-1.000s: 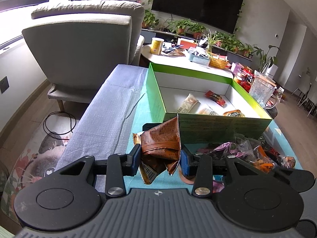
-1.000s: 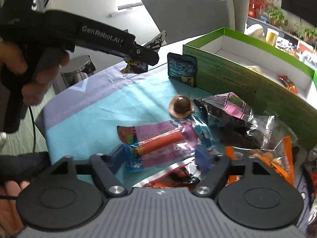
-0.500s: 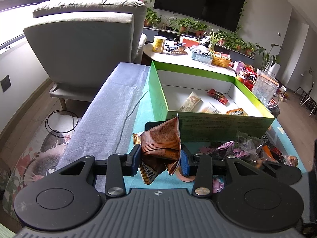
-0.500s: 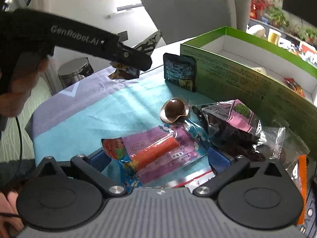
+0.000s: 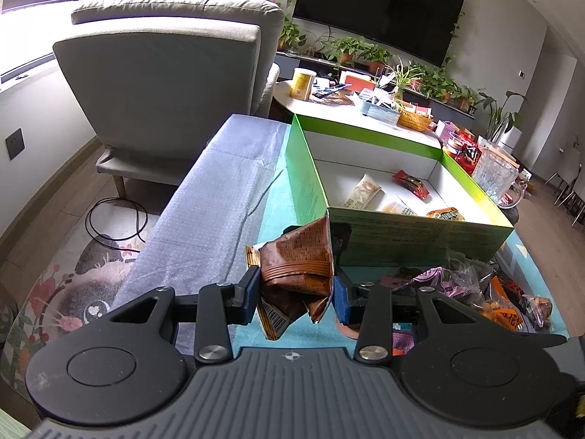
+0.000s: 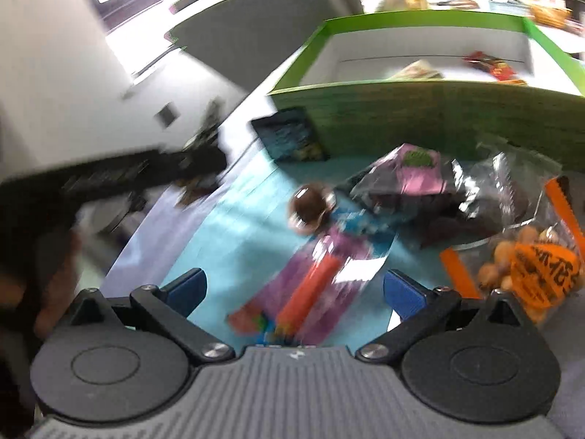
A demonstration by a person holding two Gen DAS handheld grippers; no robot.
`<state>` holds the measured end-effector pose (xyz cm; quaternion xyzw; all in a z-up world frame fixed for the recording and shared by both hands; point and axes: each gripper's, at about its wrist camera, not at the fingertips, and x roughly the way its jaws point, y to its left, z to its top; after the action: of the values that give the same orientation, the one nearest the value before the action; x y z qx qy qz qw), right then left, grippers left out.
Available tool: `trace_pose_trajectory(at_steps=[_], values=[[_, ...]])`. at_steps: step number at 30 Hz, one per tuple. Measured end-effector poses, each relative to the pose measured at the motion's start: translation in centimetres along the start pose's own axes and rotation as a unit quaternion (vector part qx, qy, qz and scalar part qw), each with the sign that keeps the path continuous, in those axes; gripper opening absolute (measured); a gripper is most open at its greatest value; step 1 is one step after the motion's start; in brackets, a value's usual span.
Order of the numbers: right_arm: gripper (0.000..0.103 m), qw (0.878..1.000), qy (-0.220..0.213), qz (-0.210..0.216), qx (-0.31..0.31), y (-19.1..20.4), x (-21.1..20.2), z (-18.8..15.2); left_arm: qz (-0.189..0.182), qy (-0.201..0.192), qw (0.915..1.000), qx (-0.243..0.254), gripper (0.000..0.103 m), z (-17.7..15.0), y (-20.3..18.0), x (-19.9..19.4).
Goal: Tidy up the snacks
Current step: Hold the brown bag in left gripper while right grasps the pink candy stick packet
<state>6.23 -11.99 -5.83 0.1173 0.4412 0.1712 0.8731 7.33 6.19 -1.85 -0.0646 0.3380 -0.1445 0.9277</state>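
My left gripper (image 5: 295,294) is shut on a crumpled brown snack packet (image 5: 298,259), held above the teal cloth just before the green box (image 5: 420,236). The box's white inside holds several small packets (image 5: 363,192). In the blurred right wrist view my right gripper (image 6: 294,289) stands open above a purple sausage packet (image 6: 310,289), which lies between its blue fingers without touching them. The left gripper (image 6: 120,172) shows there too, at the left, in a hand. A brown jelly cup (image 6: 309,208) lies just beyond the sausage packet.
A dark blue packet (image 6: 289,139) leans near the box's front corner. A purple-and-black bag (image 6: 413,175) and a clear bag of orange snacks (image 6: 526,259) lie at the right. A grey armchair (image 5: 164,84) stands beyond the table's left end.
The right gripper has opened wider and rolled, so the scene tilts and blurs; the sausage packet now lies centred between its fingers. The left gripper has kept still with the brown packet.
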Motion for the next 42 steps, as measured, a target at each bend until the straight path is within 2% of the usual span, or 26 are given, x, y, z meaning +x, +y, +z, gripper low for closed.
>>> trace_pose_trajectory(at_steps=[3,4,5,6,7,16,17,22,24,26,28,30,33,34,37,41,42], values=[[0.063,0.999,-0.001,-0.046,-0.008,1.9,1.0,0.1,0.003,-0.002,1.0000,-0.005,0.037,0.1,0.3,-0.1],[0.063,0.995,0.000,-0.084,-0.050,3.4,1.8,-0.3,0.003,-0.003,1.0000,-0.007,0.037,0.1,0.4,-0.1],[0.063,0.995,0.000,-0.084,-0.050,3.4,1.8,-0.3,0.003,-0.004,1.0000,-0.008,0.037,0.1,0.5,-0.2],[0.063,0.992,0.000,-0.102,-0.073,4.0,2.2,-0.7,0.003,-0.004,0.9999,-0.009,0.037,0.0,0.6,-0.2],[0.063,0.985,-0.010,-0.126,-0.121,4.9,2.5,-1.7,0.003,-0.004,0.9999,-0.010,0.037,0.0,0.6,-0.2],[0.062,0.989,-0.014,-0.086,-0.120,2.6,-0.2,-2.1,0.001,-0.009,0.9998,-0.017,0.037,-0.1,0.8,-0.4],[0.050,0.991,-0.013,-0.078,-0.111,2.3,-0.5,-2.0,0.000,-0.008,0.9998,-0.016,0.037,-0.1,0.7,-0.4],[0.048,0.994,-0.017,-0.068,-0.090,1.2,-1.6,-2.3,-0.003,-0.009,0.9999,-0.007,0.037,-0.1,0.1,-0.6],[0.051,0.993,-0.017,-0.069,-0.091,1.2,-1.7,-2.3,-0.003,-0.010,0.9999,-0.004,0.037,-0.1,-0.1,-0.7],[0.073,0.994,-0.018,-0.064,-0.083,1.2,-1.9,-2.4,-0.002,-0.011,0.9999,-0.001,0.037,-0.1,-0.4,-0.7],[0.083,0.996,-0.026,-0.058,-0.066,1.3,-2.0,-2.5,0.000,-0.011,0.9999,0.001,0.037,0.0,-0.5,-0.8],[0.083,0.995,-0.040,-0.064,-0.065,1.9,-2.0,-2.8,0.001,-0.011,0.9999,0.002,0.037,0.0,-0.5,-0.8],[0.083,0.990,-0.043,-0.086,-0.103,3.4,-1.6,-3.2,0.000,-0.012,0.9999,0.003,0.037,0.0,-0.6,-0.9],[0.083,0.986,-0.030,-0.098,-0.128,4.4,-1.1,-3.7,-0.001,-0.012,0.9999,0.002,0.037,-0.1,-0.5,-0.9],[0.084,0.984,-0.005,-0.109,-0.144,5.0,-0.2,-4.0,-0.003,-0.013,0.9999,-0.001,0.037,-0.1,-0.3,-1.0],[0.083,0.985,-0.006,-0.114,-0.133,5.1,0.0,-4.0,-0.004,-0.013,0.9999,0.001,0.037,-0.1,-0.3,-1.0],[0.080,0.985,-0.009,-0.113,-0.126,4.9,-0.1,-4.0,-0.005,-0.014,0.9999,0.002,0.037,-0.1,-0.4,-0.9]])
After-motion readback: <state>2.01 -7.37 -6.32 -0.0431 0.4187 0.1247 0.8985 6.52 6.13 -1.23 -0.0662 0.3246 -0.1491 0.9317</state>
